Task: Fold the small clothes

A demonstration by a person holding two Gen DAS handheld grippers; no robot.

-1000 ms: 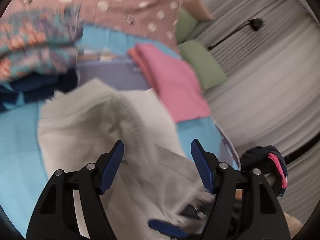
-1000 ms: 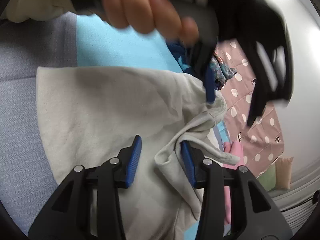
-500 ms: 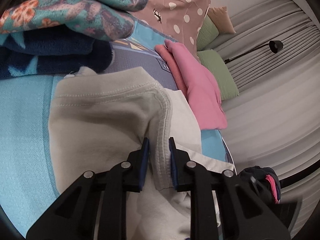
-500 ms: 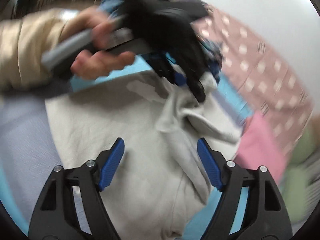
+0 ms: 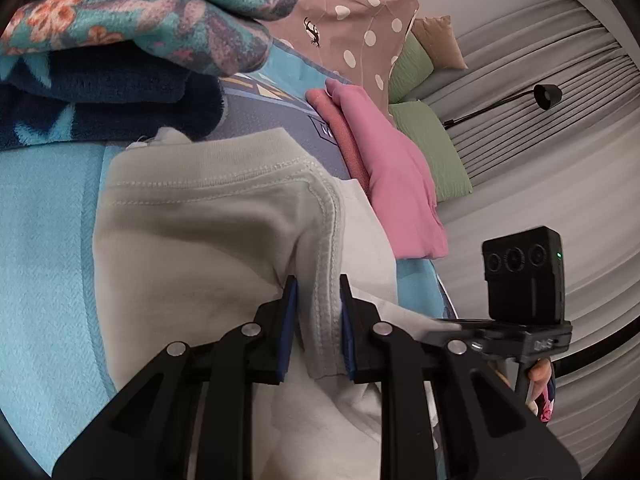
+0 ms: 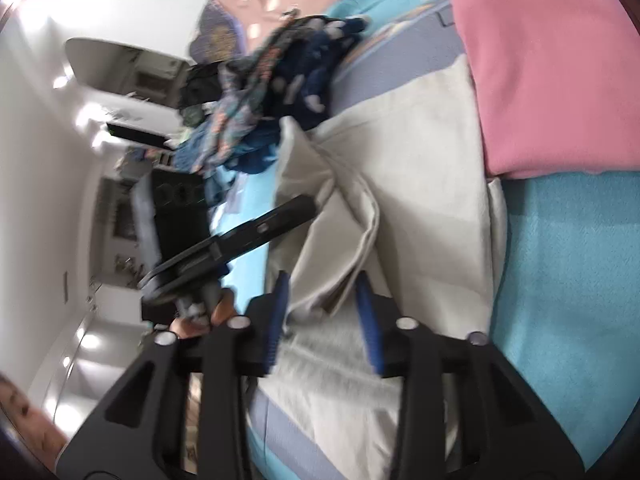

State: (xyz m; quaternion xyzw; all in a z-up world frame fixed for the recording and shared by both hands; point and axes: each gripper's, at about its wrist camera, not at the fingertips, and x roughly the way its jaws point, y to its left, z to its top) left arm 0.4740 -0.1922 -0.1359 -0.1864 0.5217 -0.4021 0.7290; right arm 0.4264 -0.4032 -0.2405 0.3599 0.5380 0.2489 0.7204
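A cream garment (image 5: 208, 240) lies spread on the light-blue bed cover (image 5: 40, 272). My left gripper (image 5: 314, 296) is shut on its stitched seam, the cloth pinched between both blue pads. In the right wrist view the same cream garment (image 6: 420, 168) is bunched into a thick fold. My right gripper (image 6: 322, 300) has its jaws closing on that fold, which fills the gap from pad to pad. The left gripper (image 6: 306, 206) shows side-on at the far end of that fold. The right tool's camera block (image 5: 524, 272) stands at the right.
A folded pink garment (image 5: 392, 184) lies just beyond the cream one. A heap of floral and navy clothes (image 5: 140, 28) sits at the back left. A brown polka-dot cloth (image 5: 352, 12), green pillows (image 5: 432, 152) and a black lamp (image 5: 546, 96) stand further back.
My left gripper closed on the seam and has held still since. My right gripper let go, rolled over, swung across the garment, opened wide, then narrowed around a fold.
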